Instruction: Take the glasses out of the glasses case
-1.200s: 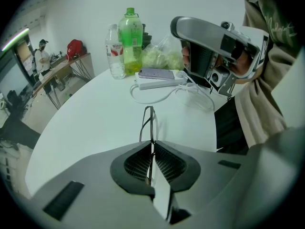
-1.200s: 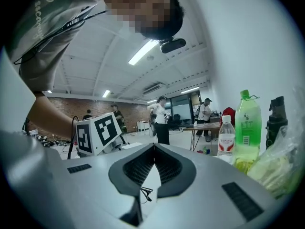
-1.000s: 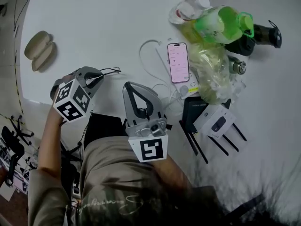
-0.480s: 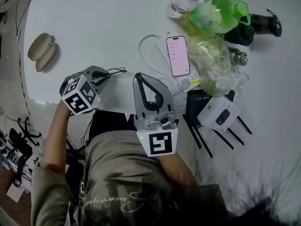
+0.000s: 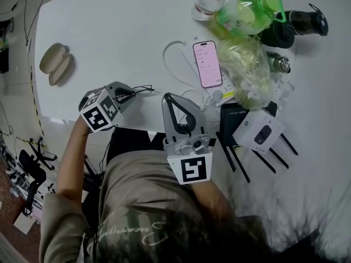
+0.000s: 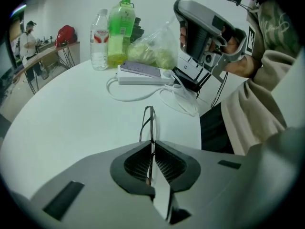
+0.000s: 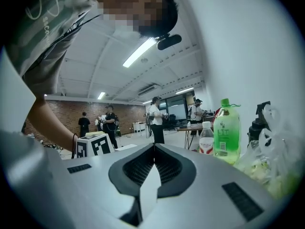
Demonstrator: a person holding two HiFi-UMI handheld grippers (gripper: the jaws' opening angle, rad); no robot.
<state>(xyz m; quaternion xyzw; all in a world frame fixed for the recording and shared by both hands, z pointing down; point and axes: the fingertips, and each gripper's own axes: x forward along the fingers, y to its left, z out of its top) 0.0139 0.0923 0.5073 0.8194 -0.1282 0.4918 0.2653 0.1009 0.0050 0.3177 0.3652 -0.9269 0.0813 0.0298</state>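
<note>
Left tongs [image 6: 151, 144] clenched on the glasses [image 6: 148, 120] over the tabletop's [image 5: 109, 26] near edge, open case [image 5: 56, 63] at its left edge, right tongs [image 7: 153, 147] clenched empty; thin wire frame looks light, bendy and fragile, so grip gently by the rim.

head: steeply down on table [image 5: 109, 37] | left: low across it | right: level | shared: green bottle [image 5: 241, 16]

Left gripper [image 5: 127, 92]: tilted steeply down, bare forearm behind it, jaws pinched on the glasses [image 6: 152, 122]. Right gripper [image 5: 171, 97]: near level, jaws together, nothing between them.
</note>
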